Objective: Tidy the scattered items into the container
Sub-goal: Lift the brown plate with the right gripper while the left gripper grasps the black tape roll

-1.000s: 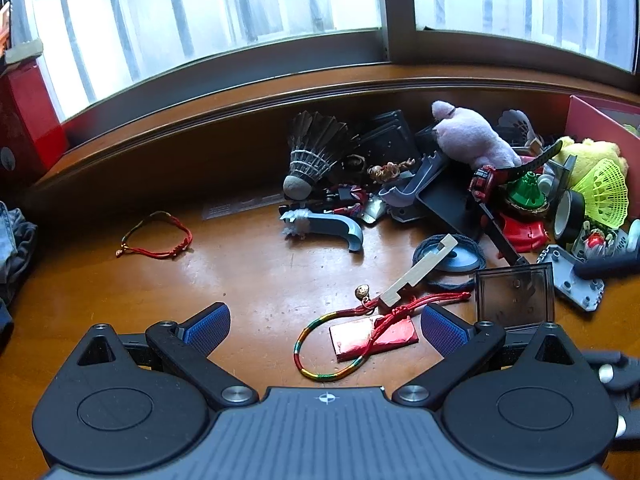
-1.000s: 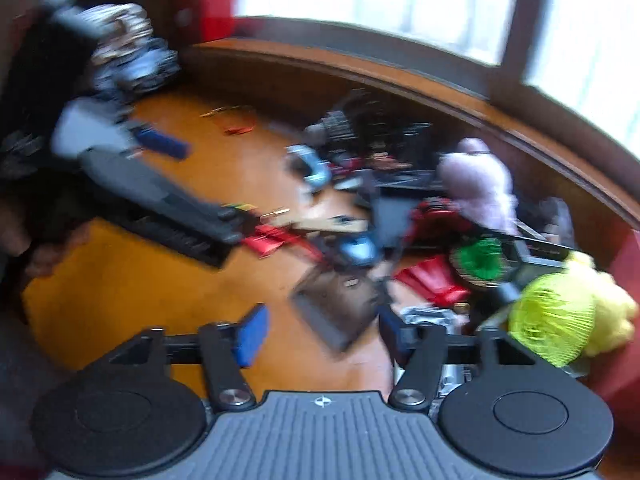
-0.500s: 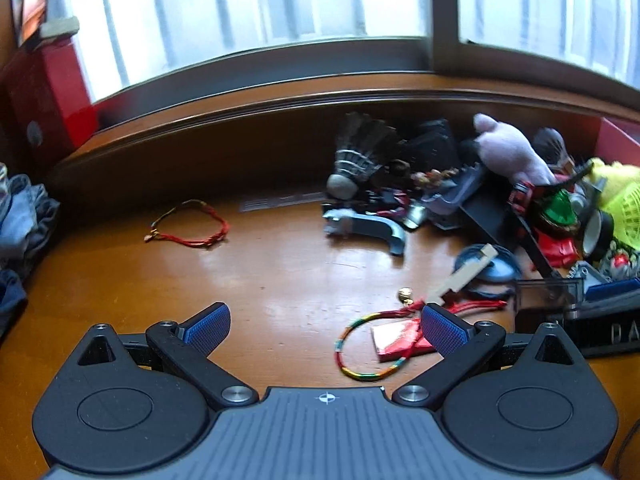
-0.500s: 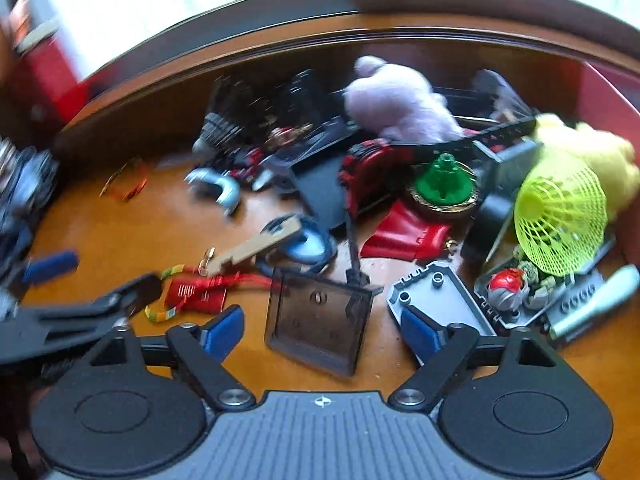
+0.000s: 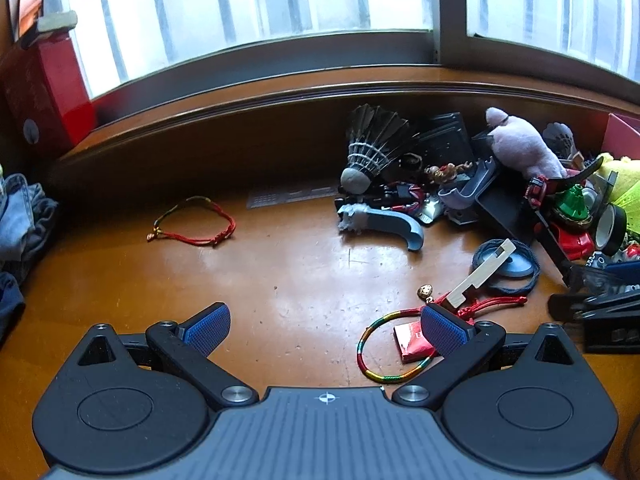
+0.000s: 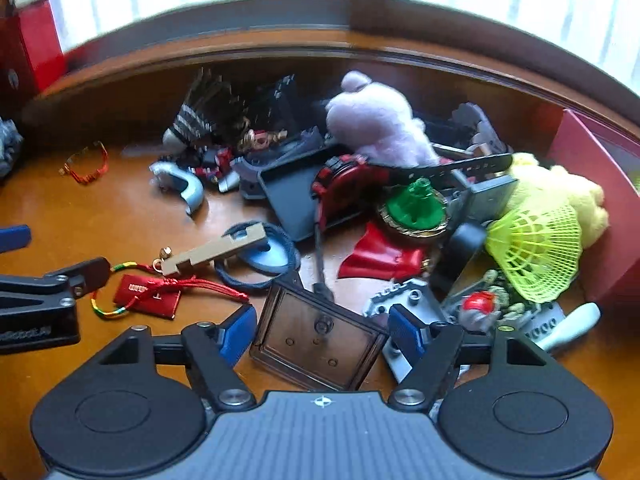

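My right gripper [image 6: 322, 332] hovers low over a dark see-through plastic tile [image 6: 316, 340] lying on the wooden desk. Its jaws are closing on either side of the tile, and the blue pads stand just off its edges. My left gripper [image 5: 324, 324] is open over bare wood, its right pad above a rainbow bracelet [image 5: 384, 376] and a red charm [image 6: 148, 296]. The heap beyond holds a purple plush [image 6: 376, 120], a black shuttlecock [image 5: 372, 140], a green top [image 6: 416, 204] and a yellow-green shuttlecock [image 6: 536, 248]. A red box [image 6: 592, 216] stands at the right.
A red string bracelet [image 5: 196, 220] lies alone at the left. Folded jeans [image 5: 24, 220] sit at the far left edge, and a second red box [image 5: 44, 92] stands on the sill. A raised wooden ledge [image 5: 280, 120] closes off the back under the window.
The right gripper rolled level and came down over the dark tile, which now lies between its jaws. The left gripper drifted a little leftward, still open.
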`<state>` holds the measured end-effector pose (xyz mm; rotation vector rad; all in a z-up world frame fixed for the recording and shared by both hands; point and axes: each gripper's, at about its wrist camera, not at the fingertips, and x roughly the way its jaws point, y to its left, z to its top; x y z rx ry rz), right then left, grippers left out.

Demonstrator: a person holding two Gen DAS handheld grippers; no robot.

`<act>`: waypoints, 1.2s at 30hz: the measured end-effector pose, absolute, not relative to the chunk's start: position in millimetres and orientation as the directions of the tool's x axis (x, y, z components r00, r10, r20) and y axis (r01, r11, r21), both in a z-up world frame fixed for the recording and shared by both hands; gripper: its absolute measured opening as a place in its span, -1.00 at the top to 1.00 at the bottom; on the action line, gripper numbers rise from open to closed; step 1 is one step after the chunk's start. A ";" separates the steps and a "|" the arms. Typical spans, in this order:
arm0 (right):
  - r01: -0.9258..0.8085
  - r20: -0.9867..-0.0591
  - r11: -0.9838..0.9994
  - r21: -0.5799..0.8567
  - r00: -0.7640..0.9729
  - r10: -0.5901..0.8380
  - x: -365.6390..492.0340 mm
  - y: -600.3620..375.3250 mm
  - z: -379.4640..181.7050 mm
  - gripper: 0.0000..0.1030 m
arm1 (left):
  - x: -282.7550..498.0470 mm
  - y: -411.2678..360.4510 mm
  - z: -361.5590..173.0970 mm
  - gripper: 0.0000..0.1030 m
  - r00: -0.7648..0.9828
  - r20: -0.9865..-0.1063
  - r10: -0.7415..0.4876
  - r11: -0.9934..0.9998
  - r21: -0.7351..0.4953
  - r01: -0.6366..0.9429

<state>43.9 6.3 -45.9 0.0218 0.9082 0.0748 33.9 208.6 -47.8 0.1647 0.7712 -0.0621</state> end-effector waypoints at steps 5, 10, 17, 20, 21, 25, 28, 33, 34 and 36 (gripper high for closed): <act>-0.114 -0.779 0.986 0.123 0.604 0.167 20.1 -17.7 -33.6 -0.34 | 28.7 200.4 -45.4 -0.99 0.717 -0.697 -0.005 0.981 0.134 0.137; -0.104 -0.775 0.992 0.072 0.620 0.122 -10.2 -36.3 -30.5 -0.33 | 19.1 182.4 -43.1 -0.99 0.716 -0.697 -0.029 0.973 0.144 0.179; -0.017 -0.774 0.999 -0.051 0.632 -0.029 -29.4 -70.5 -40.4 -0.34 | 11.5 142.5 -35.0 -0.99 0.726 -0.668 -0.162 0.949 0.096 0.300; 0.029 -0.776 0.997 -0.067 0.626 -0.070 -34.6 -87.7 -46.4 -0.34 | 12.2 118.4 -29.8 -0.91 0.721 -0.647 -0.249 0.928 0.054 0.369; 0.043 -0.777 0.997 -0.068 0.624 -0.080 -36.2 -93.4 -48.3 -0.34 | 11.9 109.2 -28.8 -0.87 0.719 -0.639 -0.274 0.918 0.048 0.393; 0.087 -0.781 0.994 -0.064 0.616 -0.104 -40.8 -117.1 -54.3 -0.37 | 9.7 71.3 -25.3 -0.75 0.710 -0.607 -0.358 0.871 0.056 0.487; 0.107 -0.786 0.993 -0.057 0.608 -0.111 -43.2 -131.6 -56.5 -0.38 | 14.2 48.0 -28.0 -0.37 0.694 -0.600 -0.397 0.851 0.044 0.524; 0.101 -0.790 0.994 -0.034 0.607 -0.088 -46.4 -147.3 -58.6 -0.43 | 36.2 25.3 -43.6 0.27 0.647 -0.661 -0.381 0.855 0.015 0.519; 0.092 -0.789 0.995 -0.032 0.609 -0.082 -47.5 -149.1 -58.5 -0.43 | 39.6 21.9 -46.8 0.27 0.639 -0.671 -0.375 0.856 0.013 0.516; 0.073 -0.787 0.997 -0.029 0.613 -0.067 -49.3 -151.9 -58.0 -0.43 | 46.3 17.1 -52.1 0.25 0.619 -0.688 -0.378 0.851 0.006 0.525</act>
